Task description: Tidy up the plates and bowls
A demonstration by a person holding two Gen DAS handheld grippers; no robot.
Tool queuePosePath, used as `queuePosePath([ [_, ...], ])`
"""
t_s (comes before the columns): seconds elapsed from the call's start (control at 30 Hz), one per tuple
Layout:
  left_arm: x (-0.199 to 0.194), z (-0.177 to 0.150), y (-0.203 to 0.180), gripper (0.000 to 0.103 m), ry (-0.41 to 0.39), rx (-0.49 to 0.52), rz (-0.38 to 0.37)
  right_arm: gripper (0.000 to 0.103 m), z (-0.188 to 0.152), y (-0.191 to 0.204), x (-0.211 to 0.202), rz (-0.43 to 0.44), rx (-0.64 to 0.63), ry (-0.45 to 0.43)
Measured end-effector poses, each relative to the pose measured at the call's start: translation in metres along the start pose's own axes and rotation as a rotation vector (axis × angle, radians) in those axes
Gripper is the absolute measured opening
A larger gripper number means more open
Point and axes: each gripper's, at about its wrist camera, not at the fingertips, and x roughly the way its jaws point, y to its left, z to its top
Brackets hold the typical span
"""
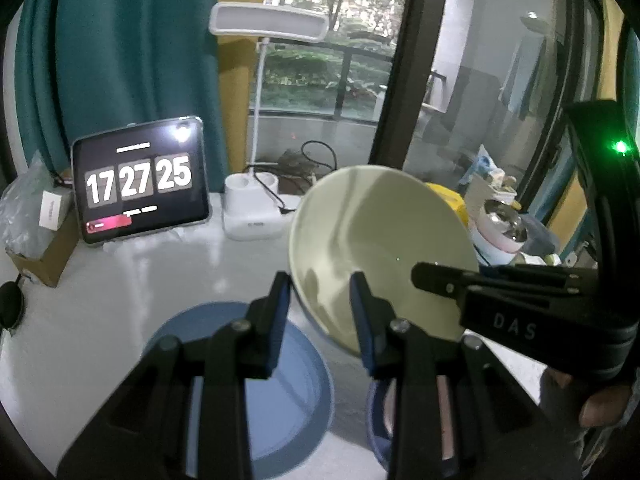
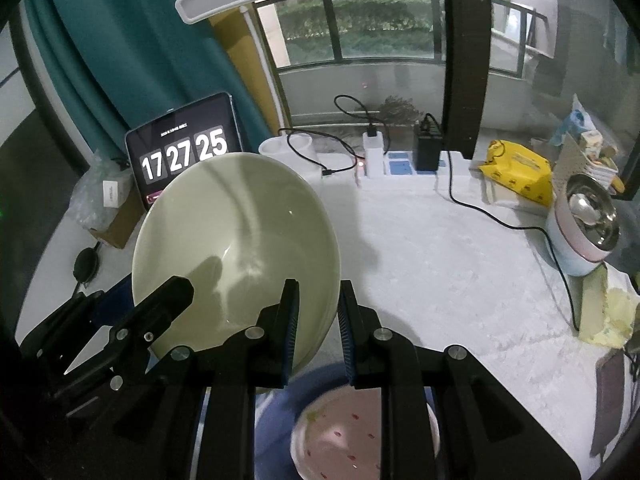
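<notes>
My right gripper is shut on the rim of a pale green bowl, held tilted above the white table; the bowl also shows in the left wrist view. My left gripper is open, its jaws on either side of the bowl's lower rim without pinching it. A blue plate lies on the table under the left gripper. A pink strawberry-patterned bowl sits inside a blue dish under the right gripper.
A tablet clock, a white desk lamp and a cardboard box stand at the back left. A power strip, a yellow packet, a small cooker and cables line the back and right.
</notes>
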Motion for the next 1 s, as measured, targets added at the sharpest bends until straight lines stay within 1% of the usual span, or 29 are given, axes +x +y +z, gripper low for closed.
queuePosePath([
  [0.3, -0.012, -0.012, -0.028, 0.031, 0.003, 0.014, -0.026, 0.021, -0.021, -0.020, -0.023, -0.008, 0.023, -0.018],
  [0.57, -0.013, -0.026, -0.051, 0.031, 0.028, 0.044, -0.056, 0.021, -0.043, -0.039, -0.037, -0.022, 0.053, -0.020],
  [0.83, -0.009, -0.044, -0.066, 0.031, 0.066, 0.058, -0.075, 0.021, -0.070, -0.056, -0.038, -0.021, 0.099, -0.003],
  [1.0, -0.004, -0.058, -0.071, 0.031, 0.098, 0.065, -0.077, 0.021, -0.088, -0.062, -0.032, -0.016, 0.121, 0.027],
])
